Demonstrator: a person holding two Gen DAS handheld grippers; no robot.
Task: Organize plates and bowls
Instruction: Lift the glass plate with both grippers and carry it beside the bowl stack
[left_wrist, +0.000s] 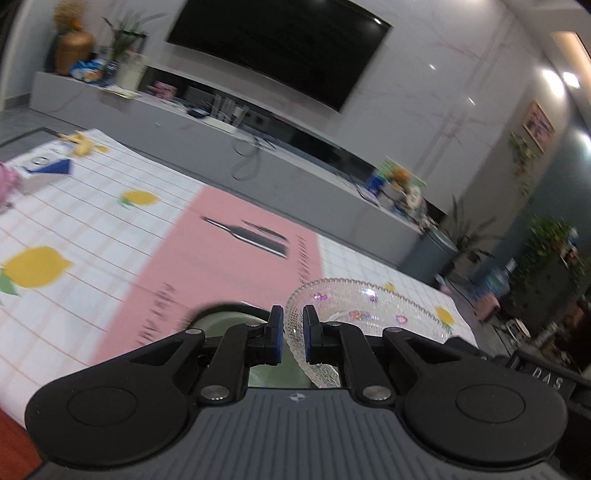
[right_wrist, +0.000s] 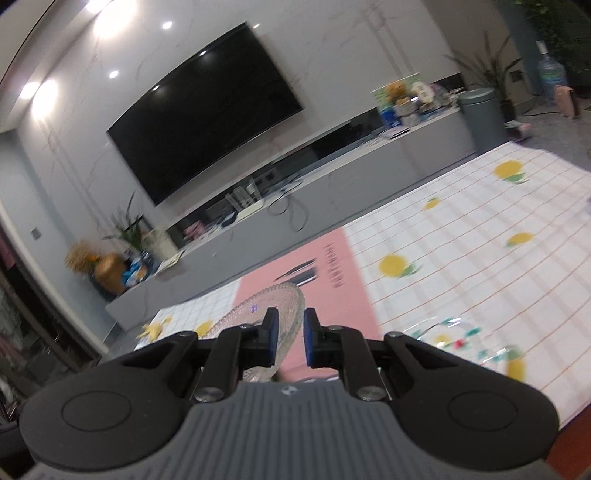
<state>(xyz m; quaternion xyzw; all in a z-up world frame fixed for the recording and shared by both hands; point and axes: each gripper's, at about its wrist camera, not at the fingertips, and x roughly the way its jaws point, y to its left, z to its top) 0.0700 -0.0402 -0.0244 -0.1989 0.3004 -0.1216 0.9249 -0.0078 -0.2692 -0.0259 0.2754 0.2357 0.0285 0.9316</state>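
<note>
In the left wrist view my left gripper (left_wrist: 293, 332) is shut on the rim of a clear beaded glass plate (left_wrist: 369, 314) with small purple flowers, held tilted above the table. A pale green bowl (left_wrist: 221, 321) lies just under the left finger. In the right wrist view my right gripper (right_wrist: 290, 338) has a narrow gap between its pads and holds nothing; the same glass plate (right_wrist: 258, 310) sits tilted just behind its left finger. A clear glass bowl with coloured dots (right_wrist: 469, 343) stands to the right.
The table carries a white grid cloth with lemons and a pink panel (left_wrist: 229, 251). A banana (left_wrist: 83, 144) and a blue-white packet (left_wrist: 48, 166) lie at its far left. A grey TV console (right_wrist: 369, 155) and a large TV stand behind.
</note>
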